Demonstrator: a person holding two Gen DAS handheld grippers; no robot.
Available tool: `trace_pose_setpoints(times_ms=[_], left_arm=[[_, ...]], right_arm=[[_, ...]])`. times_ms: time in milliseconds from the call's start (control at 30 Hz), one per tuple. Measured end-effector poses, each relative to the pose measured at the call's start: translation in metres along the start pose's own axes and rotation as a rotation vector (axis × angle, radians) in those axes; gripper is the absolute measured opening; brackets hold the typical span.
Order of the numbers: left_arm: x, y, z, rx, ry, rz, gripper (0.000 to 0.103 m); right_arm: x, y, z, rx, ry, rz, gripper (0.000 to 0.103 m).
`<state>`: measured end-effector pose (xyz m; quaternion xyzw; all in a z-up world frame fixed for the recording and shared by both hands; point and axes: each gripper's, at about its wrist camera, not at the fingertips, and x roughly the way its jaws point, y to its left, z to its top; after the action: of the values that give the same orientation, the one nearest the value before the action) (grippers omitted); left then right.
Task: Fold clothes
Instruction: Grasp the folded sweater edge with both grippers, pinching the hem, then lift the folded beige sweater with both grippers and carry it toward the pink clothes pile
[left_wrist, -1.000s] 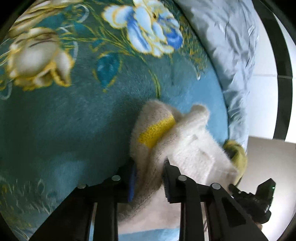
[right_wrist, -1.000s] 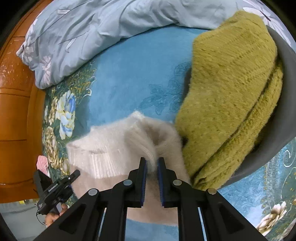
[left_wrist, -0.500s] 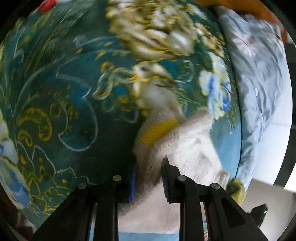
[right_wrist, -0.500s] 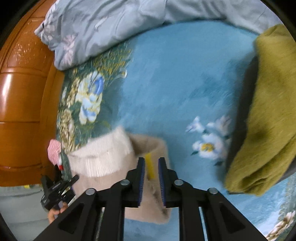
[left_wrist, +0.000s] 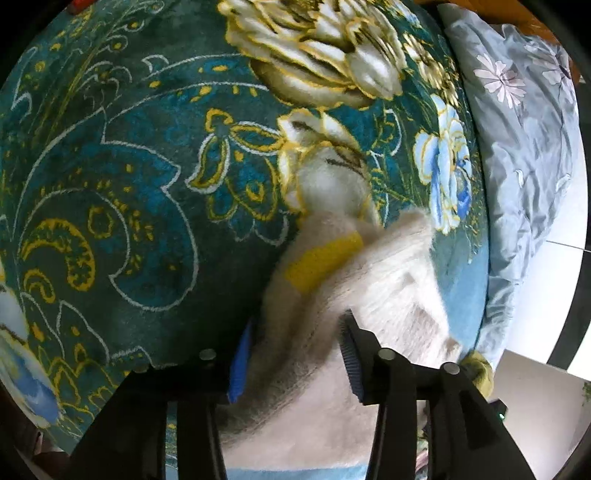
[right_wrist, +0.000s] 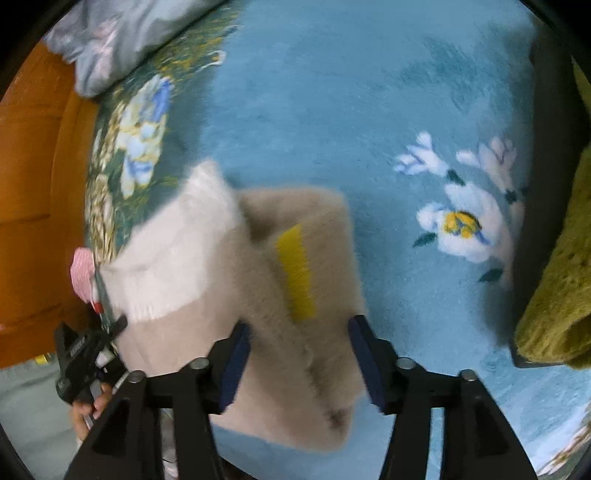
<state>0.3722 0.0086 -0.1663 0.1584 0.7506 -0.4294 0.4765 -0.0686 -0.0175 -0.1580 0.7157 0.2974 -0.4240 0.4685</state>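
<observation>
A fluffy cream sweater (right_wrist: 258, 280) with a yellow label (right_wrist: 297, 273) lies bunched on the blue floral blanket (right_wrist: 351, 110). My right gripper (right_wrist: 301, 360) is open, its jaws wide apart on either side of the sweater's near edge. In the left wrist view the same sweater (left_wrist: 351, 295) and its yellow label (left_wrist: 321, 258) lie between the jaws of my left gripper (left_wrist: 291, 360), which is open too. The left gripper also shows at the lower left of the right wrist view (right_wrist: 85, 354).
A grey basket (right_wrist: 546, 166) with an olive-green knit (right_wrist: 557, 280) stands at the right. A grey floral quilt (left_wrist: 524, 147) lies along the far side. An orange wooden headboard (right_wrist: 33, 184) is at the left. A small pink item (right_wrist: 83, 273) lies by it.
Both grippers have opened and let go of the cream sweater, which now lies on the blanket. The right gripper has moved left, away from the basket.
</observation>
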Motion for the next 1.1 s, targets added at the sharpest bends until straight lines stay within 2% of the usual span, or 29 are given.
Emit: trace_pose_setpoints(times_ms=[100,200,333,400,533,600,700,833,1000,1100], left_arm=[[0.001,0.003,-0.003,0.033,0.023,-0.023,0.056],[0.004,0.006,-0.006,0.055,0.044,-0.007,0.061],[0.005,0.002,-0.008,0.073,0.035,0.014,0.061],[0.006,-0.002,-0.009,0.085,0.033,0.028,0.058],[0.001,-0.017,-0.013,0.141,0.038,0.089,0.045],[-0.004,-0.025,-0.015,0.168,0.034,0.118,0.035],[-0.016,-0.038,-0.023,0.214,0.023,0.147,0.029],[-0.034,-0.054,-0.039,0.269,0.018,0.138,0.027],[-0.053,-0.076,-0.063,0.348,0.042,0.103,0.026],[-0.057,-0.098,-0.081,0.41,0.059,0.073,0.026]], right_arm=[[0.008,-0.01,0.002,0.034,0.012,0.044,0.072],[0.016,-0.019,0.003,0.069,0.026,0.099,0.074],[0.02,-0.02,0.001,0.102,0.021,0.115,0.073],[0.019,-0.016,0.001,0.11,0.015,0.103,0.072],[0.01,-0.018,0.007,0.052,0.036,0.079,0.049],[0.002,-0.013,0.004,0.045,0.018,0.078,0.036],[-0.016,-0.006,-0.005,0.036,-0.017,0.093,0.032],[-0.044,0.009,-0.019,0.027,-0.071,0.121,0.031],[-0.095,0.019,-0.039,0.0,-0.144,0.126,0.03],[-0.131,0.007,-0.057,0.01,-0.195,0.121,0.03]])
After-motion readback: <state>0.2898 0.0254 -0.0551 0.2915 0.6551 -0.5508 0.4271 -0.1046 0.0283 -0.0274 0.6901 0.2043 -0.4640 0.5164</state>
